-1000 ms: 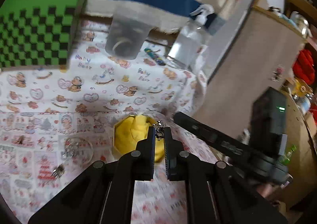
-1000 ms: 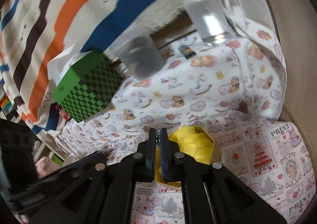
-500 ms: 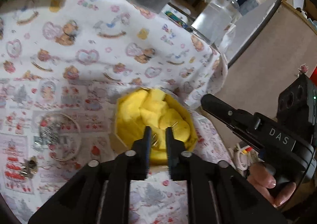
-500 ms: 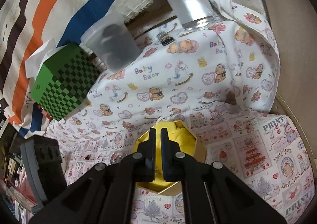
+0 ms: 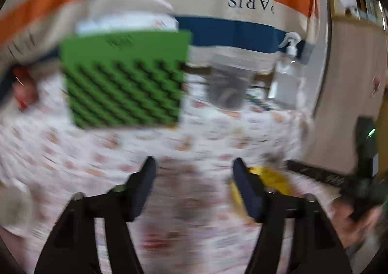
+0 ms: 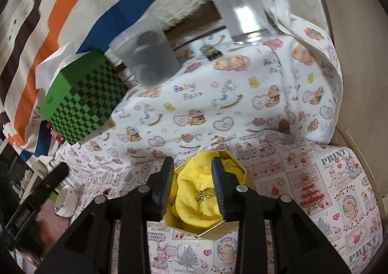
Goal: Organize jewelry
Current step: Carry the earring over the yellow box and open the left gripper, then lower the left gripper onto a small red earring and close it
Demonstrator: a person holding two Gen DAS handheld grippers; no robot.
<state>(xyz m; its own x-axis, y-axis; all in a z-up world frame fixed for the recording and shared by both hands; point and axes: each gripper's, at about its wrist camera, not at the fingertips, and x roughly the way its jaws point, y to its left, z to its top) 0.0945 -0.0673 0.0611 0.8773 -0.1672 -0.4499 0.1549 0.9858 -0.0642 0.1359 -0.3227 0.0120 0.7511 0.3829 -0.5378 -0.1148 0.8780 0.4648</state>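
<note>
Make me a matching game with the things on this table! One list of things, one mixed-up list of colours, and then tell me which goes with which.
Things:
1. checkered box
2. cloth in the six-sided box
3. cup
4. small jewelry piece

Colours:
A. silvery metal
B. green and black
C. cloudy see-through grey
D. bright yellow

Pairs: 1-B, 2-D, 3-C, 4-A

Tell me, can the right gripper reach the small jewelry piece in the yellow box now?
Probably yes. The right gripper, whose jaws have just been opening, hangs directly over the yellow box; the jewelry piece lies bare on the lining between the fingers, nothing covering it.
</note>
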